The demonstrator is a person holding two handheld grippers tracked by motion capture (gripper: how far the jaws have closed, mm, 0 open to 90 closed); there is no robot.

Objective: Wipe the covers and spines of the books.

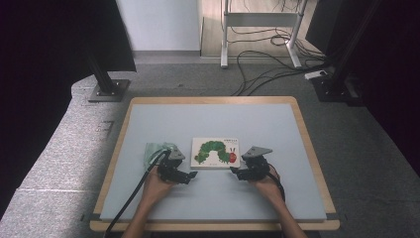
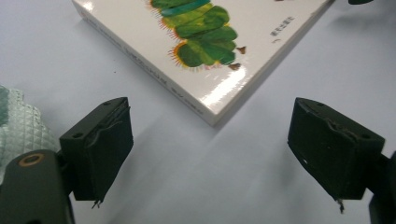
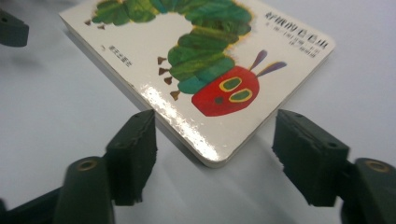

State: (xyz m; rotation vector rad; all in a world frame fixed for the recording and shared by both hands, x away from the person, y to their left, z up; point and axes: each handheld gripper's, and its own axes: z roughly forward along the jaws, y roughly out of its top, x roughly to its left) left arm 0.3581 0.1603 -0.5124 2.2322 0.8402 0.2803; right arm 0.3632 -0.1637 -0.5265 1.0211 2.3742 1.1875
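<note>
A picture book [image 1: 215, 152] with a green caterpillar on its white cover lies flat on the pale blue surface [image 1: 213, 121], slightly nearer the person's edge than the centre. The book is closed and cover-up; the caterpillar's red head sits toward the right end of the cover.

The left hand-held gripper [image 1: 190, 175] rests low over the surface just beside the book's near-left corner, held in the person's left hand [image 1: 157, 186]. In the left gripper view its jaws stand spread wide with bare surface between them — the book's corner [image 2: 212, 119] points toward the gap but lies ahead of the pads, not touching either.

The right hand-held gripper [image 1: 235, 172] sits just off the book's near-right corner, held in the right hand [image 1: 267, 186]. In the right gripper view its jaws are likewise spread, and the book's rounded corner [image 3: 217, 158] reaches toward the gap between them. The left pad stands very close to the book's edge; contact cannot be confirmed. The right pad is clearly apart from it. Nothing is pinched.

A crumpled pale green quilted cloth [image 1: 157, 151] lies on the surface to the left of the book, just behind the left hand-held gripper — its edge [image 2: 18, 126] appears at the left of that gripper's view. A black cable [image 1: 133, 196] trails from the left hand-held gripper toward the near edge of the surface.
</note>
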